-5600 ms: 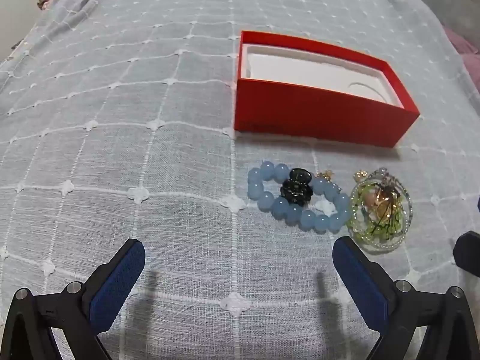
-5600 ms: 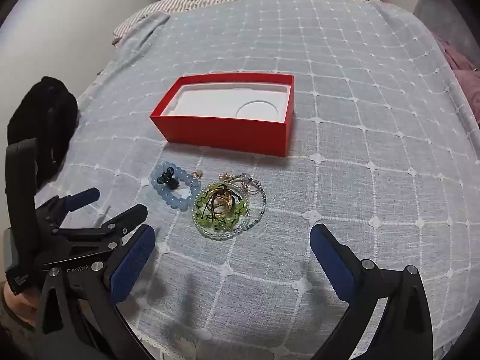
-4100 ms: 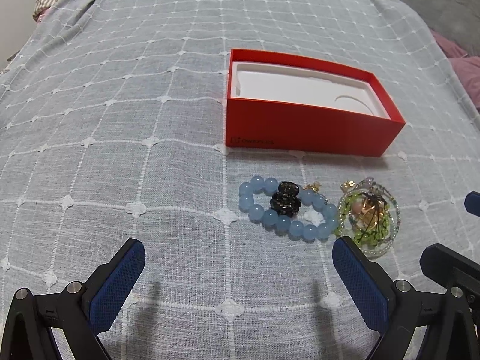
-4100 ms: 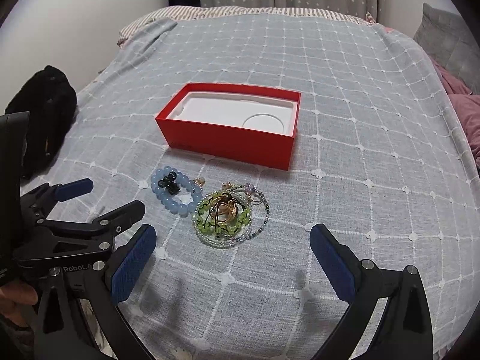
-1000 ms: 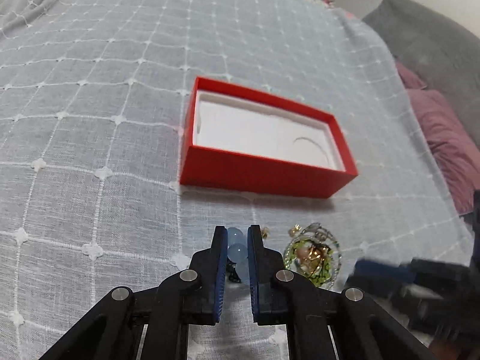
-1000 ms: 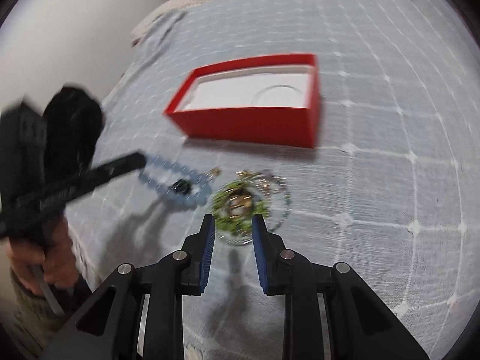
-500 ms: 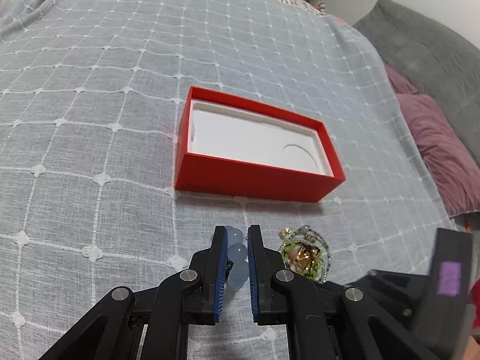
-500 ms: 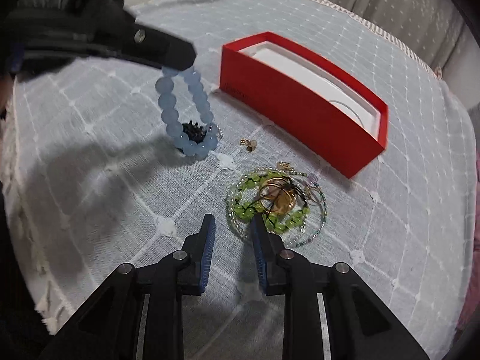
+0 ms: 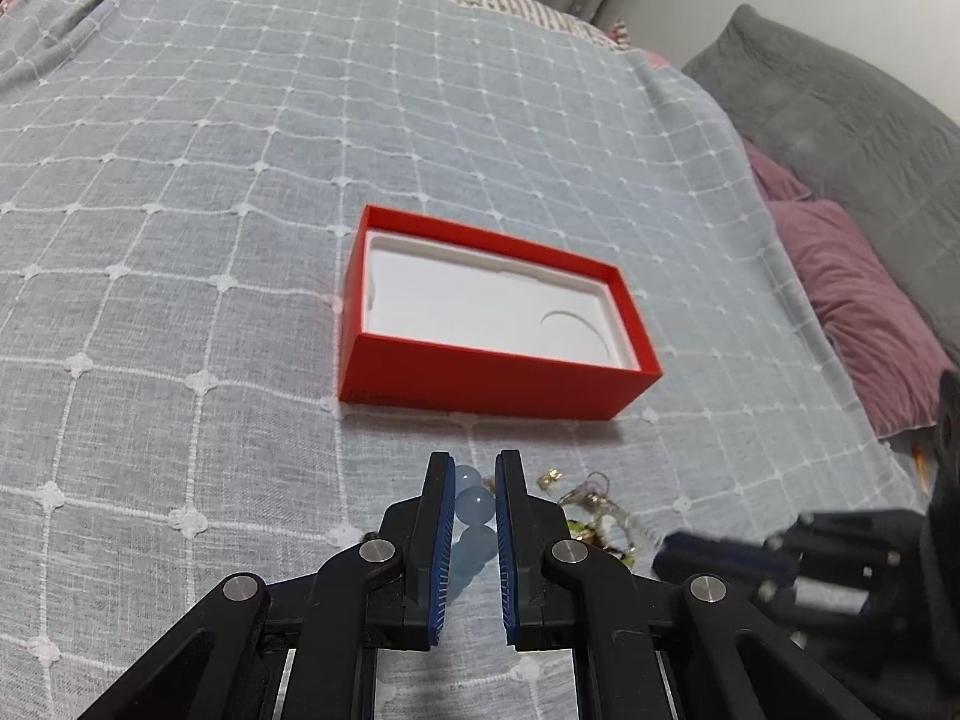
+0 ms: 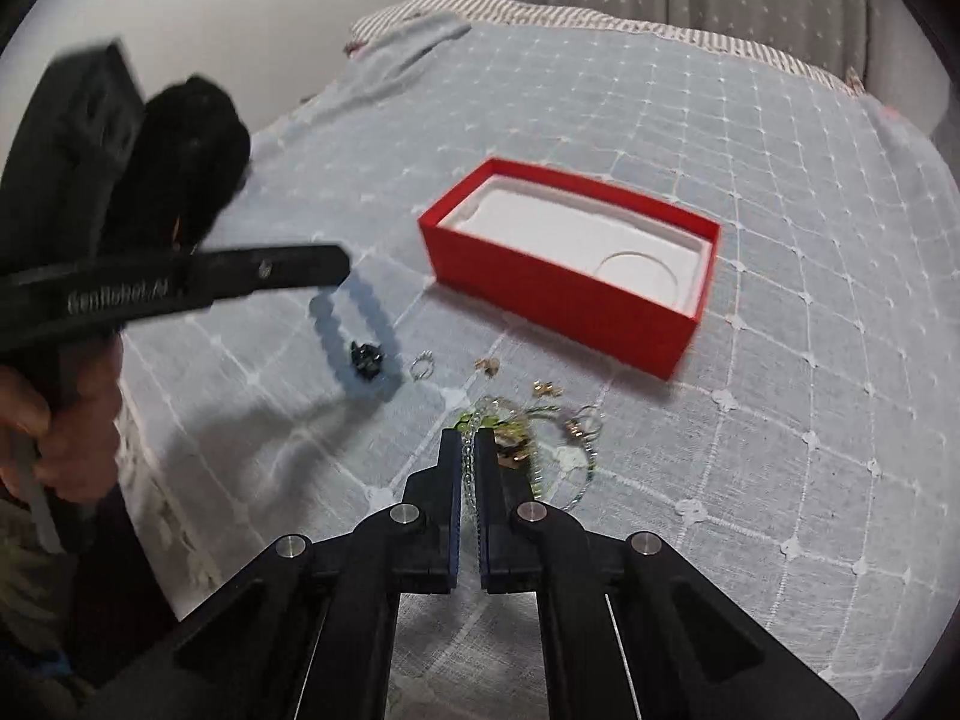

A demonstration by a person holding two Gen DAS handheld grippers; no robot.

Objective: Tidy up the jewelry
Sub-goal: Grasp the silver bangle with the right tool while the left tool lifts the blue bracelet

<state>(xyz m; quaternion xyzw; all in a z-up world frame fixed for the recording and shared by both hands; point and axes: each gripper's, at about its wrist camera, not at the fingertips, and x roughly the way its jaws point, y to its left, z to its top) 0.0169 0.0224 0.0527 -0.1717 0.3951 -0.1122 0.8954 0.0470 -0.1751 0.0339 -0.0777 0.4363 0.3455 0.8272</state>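
My left gripper [image 9: 471, 463] is shut on a pale blue bead bracelet [image 9: 475, 505]. In the right wrist view that bracelet [image 10: 325, 324] hangs blurred under the left gripper [image 10: 333, 267], its black charm [image 10: 366, 357] low over the cloth. My right gripper [image 10: 469, 439] is closing the last bit on a thin clear bead strand [image 10: 468, 462] of the green and gold jewelry pile [image 10: 519, 438]. The open red box [image 9: 498, 384], with a white insert, stands beyond both grippers. In the left wrist view the right gripper [image 9: 720, 552] is a blur at lower right.
A small ring [image 10: 423, 367] and gold earrings [image 10: 487, 365] lie loose on the grey checked bedspread [image 9: 180, 180] near the pile. A purple pillow [image 9: 858, 300] and a grey pillow [image 9: 840, 120] lie at the right. A hand [image 10: 66, 420] holds the left gripper's handle.
Both grippers went from wide open to shut. The left one lifted the blue bracelet off the cloth. The right one came down on the pile, closed on a strand and rose a little.
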